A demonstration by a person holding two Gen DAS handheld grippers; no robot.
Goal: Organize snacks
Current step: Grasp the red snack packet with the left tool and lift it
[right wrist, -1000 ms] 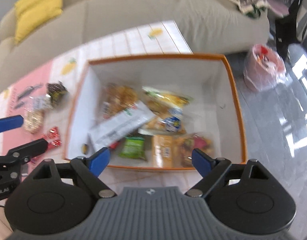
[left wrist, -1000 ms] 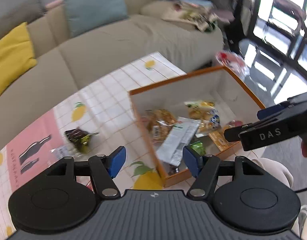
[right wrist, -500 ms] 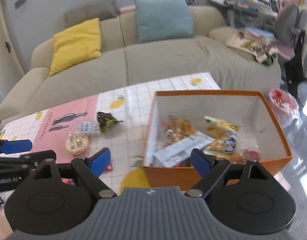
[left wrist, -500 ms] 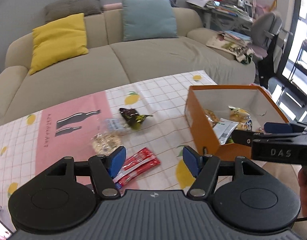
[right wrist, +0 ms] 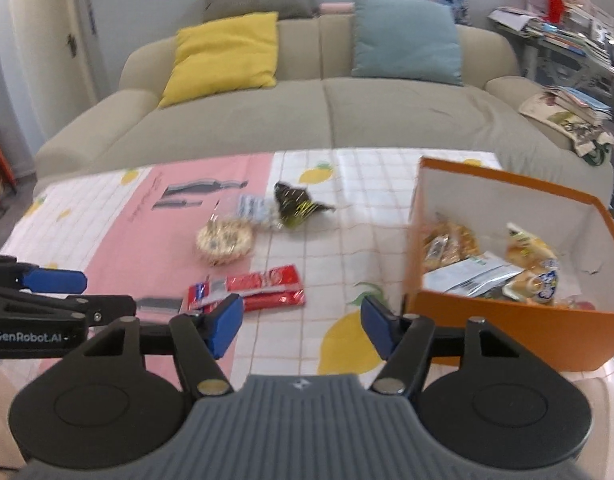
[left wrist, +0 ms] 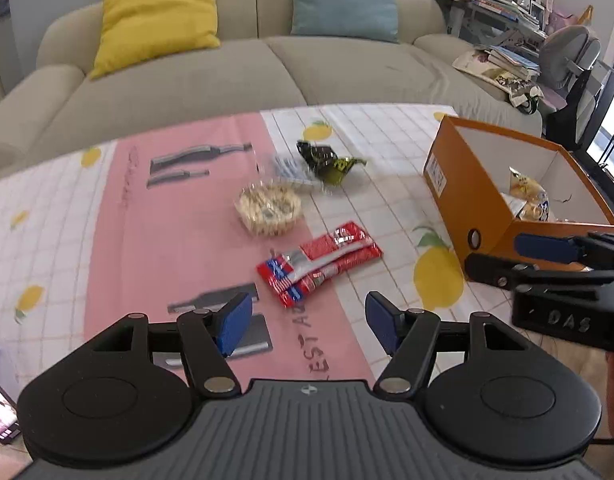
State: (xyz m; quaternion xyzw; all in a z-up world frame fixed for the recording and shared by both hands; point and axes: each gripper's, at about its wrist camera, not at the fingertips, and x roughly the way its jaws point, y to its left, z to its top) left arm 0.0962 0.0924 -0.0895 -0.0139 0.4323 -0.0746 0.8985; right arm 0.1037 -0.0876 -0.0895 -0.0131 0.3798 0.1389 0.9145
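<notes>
1. Now we look over a worktop covered by a cloth, part pink, part white grid with lemons, and a beige sofa behind it.
2. Our left gripper hangs above the near edge of the pink part, its blue fingers spread apart with nothing between them.
3. Our right gripper hangs over a lemon print beside the box; its fingers have just been closing, yet they stand apart and grip nothing.
4. Four snacks lie loose on the cloth: a red packet nearest us, a round clear tub of pale pieces beyond it, a small blue-white pack just behind the tub, and a dark wrapper with yellow marks beside that pack.
5. We see the orange box, white inside, standing at the right end of the worktop, well apart from the loose snacks.
6. Inside it lie several snack bags, among them a silver pouch and yellow-orange packs, heaped toward the near wall.
7. On the sofa rest a yellow cushion and a teal cushion.
8. Each gripper shows in the other's view: the right one at the right edge by the box corner, the left one at the left edge over the pink cloth.
</notes>
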